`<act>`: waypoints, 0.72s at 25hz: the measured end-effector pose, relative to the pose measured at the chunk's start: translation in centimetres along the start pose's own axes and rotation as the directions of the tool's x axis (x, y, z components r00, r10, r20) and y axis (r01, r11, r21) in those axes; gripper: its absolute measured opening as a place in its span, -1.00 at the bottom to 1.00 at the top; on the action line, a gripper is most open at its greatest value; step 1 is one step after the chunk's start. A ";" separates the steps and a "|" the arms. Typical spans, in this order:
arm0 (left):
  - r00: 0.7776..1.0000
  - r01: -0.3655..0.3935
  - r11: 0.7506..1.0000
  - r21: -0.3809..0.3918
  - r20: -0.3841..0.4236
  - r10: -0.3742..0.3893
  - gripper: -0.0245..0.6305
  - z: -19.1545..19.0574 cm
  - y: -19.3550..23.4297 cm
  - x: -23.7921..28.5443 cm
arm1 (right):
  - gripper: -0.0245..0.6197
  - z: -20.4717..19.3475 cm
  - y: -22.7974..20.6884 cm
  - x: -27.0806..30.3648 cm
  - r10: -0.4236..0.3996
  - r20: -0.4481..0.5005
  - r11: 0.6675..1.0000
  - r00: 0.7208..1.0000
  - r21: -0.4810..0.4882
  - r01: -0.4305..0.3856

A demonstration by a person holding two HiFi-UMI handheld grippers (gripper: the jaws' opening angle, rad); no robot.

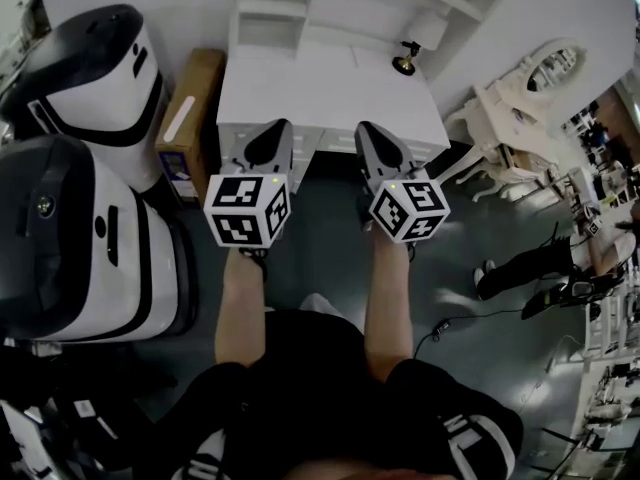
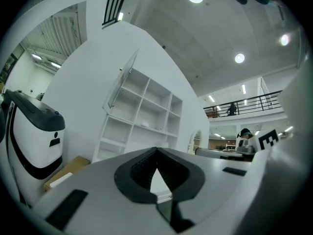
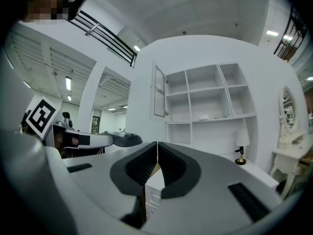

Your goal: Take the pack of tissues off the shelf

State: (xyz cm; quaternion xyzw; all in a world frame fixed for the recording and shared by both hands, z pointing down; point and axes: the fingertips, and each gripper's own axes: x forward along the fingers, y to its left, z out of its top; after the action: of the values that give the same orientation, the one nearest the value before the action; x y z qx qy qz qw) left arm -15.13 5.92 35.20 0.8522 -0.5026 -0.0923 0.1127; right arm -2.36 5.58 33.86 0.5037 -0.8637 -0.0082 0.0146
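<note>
The person holds two grippers side by side and level, both aimed at a white bench (image 1: 300, 88) with a white shelf (image 3: 227, 102) standing on its back edge. The left gripper (image 2: 156, 152) has its two fingers (image 2: 139, 168) pressed together at the tips, with nothing between them. The right gripper (image 3: 157, 146) is the same, its two fingers meeting along one thin line and holding nothing. Each gripper carries one marker cube, two in all: the left cube (image 1: 247, 211) and the right cube (image 1: 409, 207).

One small white pack, apparently the pack of tissues (image 3: 204, 117), lies on a middle board of the shelf, in the centre column. It is well apart from both grippers.

One small lamp (image 1: 415, 43) stands on the right part of the bench, below the shelf. Two large white-and-black machines stand on the floor to the left, one farther away (image 1: 95, 78) and one nearer (image 1: 80, 238). One cardboard box (image 1: 187, 118) stands between the farther machine and the bench. One white dressing table with an oval mirror (image 1: 545, 73) stands off to the right.
</note>
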 end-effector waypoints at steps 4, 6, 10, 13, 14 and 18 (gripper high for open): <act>1.000 -0.002 0.999 -0.042 0.007 0.003 -0.89 -0.9 0.1 0.7 | -0.85 -1.0 -1.2 -1.4 -0.039 -0.017 0.999 0.999 0.002 0.039; 1.000 0.014 0.999 -0.050 -0.002 -0.015 -0.89 -1.4 -0.6 1.5 | -0.85 -1.3 -2.9 -2.4 -0.079 -0.024 0.997 0.997 0.012 0.079; 0.998 0.046 0.997 -0.057 -0.038 -0.048 -0.89 -2.8 -2.3 3.1 | -0.85 -2.0 -5.5 -3.6 -0.129 -0.040 0.991 0.991 0.039 0.130; 0.997 0.049 0.998 -0.050 -0.059 -0.052 -0.89 -3.5 -2.4 4.1 | -0.85 -2.7 -6.2 -2.9 -0.119 -0.053 0.991 0.991 0.053 0.122; 0.997 0.045 0.998 -0.044 -0.058 -0.048 -0.89 -3.4 -2.2 4.4 | -0.85 -2.9 -6.2 -2.4 -0.110 -0.051 0.992 0.993 0.057 0.113; 0.998 0.008 1.000 -0.029 -0.067 -0.010 -0.89 -3.8 -0.4 4.8 | -0.85 -3.7 -6.0 -0.2 -0.069 -0.044 0.994 0.997 0.083 0.073</act>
State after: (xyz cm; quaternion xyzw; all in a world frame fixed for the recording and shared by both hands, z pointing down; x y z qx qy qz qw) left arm -11.42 2.26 38.50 0.8554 -0.4932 -0.0713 0.1414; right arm 3.08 2.78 37.35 0.5343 -0.8444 0.0381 0.0109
